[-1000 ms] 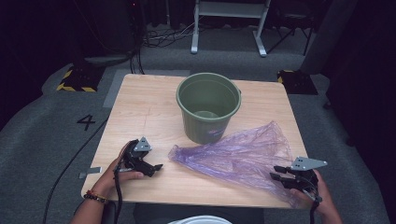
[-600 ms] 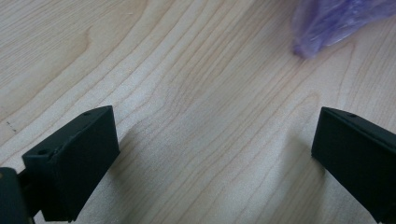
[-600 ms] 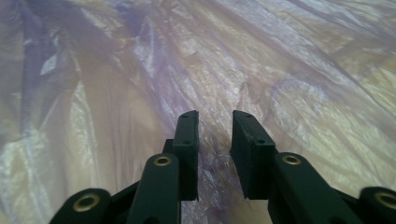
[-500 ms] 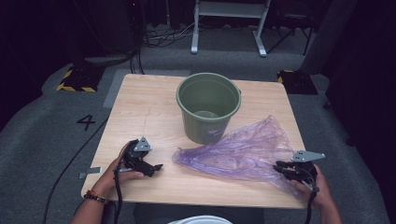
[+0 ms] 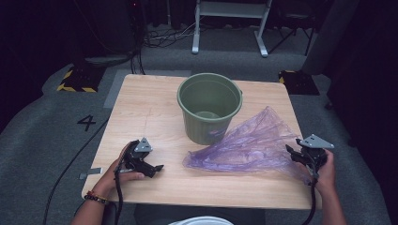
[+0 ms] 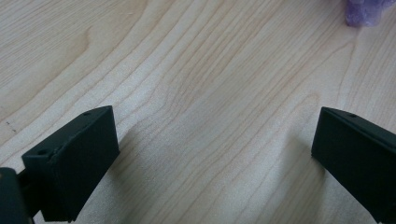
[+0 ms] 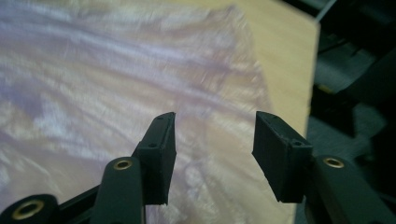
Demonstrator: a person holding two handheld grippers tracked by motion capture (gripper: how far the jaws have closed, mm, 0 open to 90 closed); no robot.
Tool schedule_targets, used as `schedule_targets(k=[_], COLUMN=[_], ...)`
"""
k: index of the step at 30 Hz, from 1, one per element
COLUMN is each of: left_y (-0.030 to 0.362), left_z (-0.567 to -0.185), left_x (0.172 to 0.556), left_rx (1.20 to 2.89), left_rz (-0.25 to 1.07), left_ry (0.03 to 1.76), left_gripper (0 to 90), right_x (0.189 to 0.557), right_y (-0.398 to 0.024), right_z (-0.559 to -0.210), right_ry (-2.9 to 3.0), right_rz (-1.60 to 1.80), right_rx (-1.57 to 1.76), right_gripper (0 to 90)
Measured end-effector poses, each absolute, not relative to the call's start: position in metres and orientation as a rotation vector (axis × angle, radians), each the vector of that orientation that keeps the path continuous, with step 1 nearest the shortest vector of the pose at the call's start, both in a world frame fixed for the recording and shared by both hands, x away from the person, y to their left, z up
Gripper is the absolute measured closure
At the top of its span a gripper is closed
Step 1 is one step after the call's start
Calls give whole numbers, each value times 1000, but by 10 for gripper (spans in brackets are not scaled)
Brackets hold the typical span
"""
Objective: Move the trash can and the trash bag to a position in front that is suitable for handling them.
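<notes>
A pale wooden tabletop (image 5: 155, 108) stands on grey carpet in a dark room, with cables and a white metal frame (image 5: 230, 23) behind it. A "4" (image 5: 88, 123) is marked on the floor at left, beside two yellow-black hazard blocks. One green bucket (image 5: 209, 112) stands mid-table. One purple plastic bag (image 5: 251, 145) lies flat at its right, touching its base. The left gripper (image 5: 157, 168) rests released on bare wood. The right gripper (image 5: 292, 153), at the bag's right edge, has just been opening; its jaws stand apart over the film, gripping nothing.
</notes>
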State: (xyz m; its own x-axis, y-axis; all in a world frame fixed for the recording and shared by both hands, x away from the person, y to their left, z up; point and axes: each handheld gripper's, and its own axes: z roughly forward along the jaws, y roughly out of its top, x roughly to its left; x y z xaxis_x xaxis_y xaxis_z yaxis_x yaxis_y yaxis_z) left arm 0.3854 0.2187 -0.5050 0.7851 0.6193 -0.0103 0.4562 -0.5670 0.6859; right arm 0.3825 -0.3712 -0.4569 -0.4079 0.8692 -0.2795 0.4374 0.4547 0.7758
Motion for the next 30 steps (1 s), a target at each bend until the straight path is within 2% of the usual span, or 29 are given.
schedule_targets(k=[5,10,14,19,30], left_y=[219,219,219,219,219], left_z=[-505,-505,-505,-505,-505], left_x=[385,385,385,385,385], left_rx=[2273,2273,2272,2273,2273], left_rz=[302,302,302,302,302], left_ry=[794,794,794,794,794], left_gripper=[5,5,5,5,5], right_x=[370,361,352,360,390], right_y=[-358,-336,-310,-290,-300], right_z=[-436,-435,-452,-478,-497], right_ry=[1968,2039,2128,2205,2188], right_rz=[933,1018,1090,994,943], right_rx=[1097,1103,1214,1298,1320], right_gripper=[478,471,471,461,466])
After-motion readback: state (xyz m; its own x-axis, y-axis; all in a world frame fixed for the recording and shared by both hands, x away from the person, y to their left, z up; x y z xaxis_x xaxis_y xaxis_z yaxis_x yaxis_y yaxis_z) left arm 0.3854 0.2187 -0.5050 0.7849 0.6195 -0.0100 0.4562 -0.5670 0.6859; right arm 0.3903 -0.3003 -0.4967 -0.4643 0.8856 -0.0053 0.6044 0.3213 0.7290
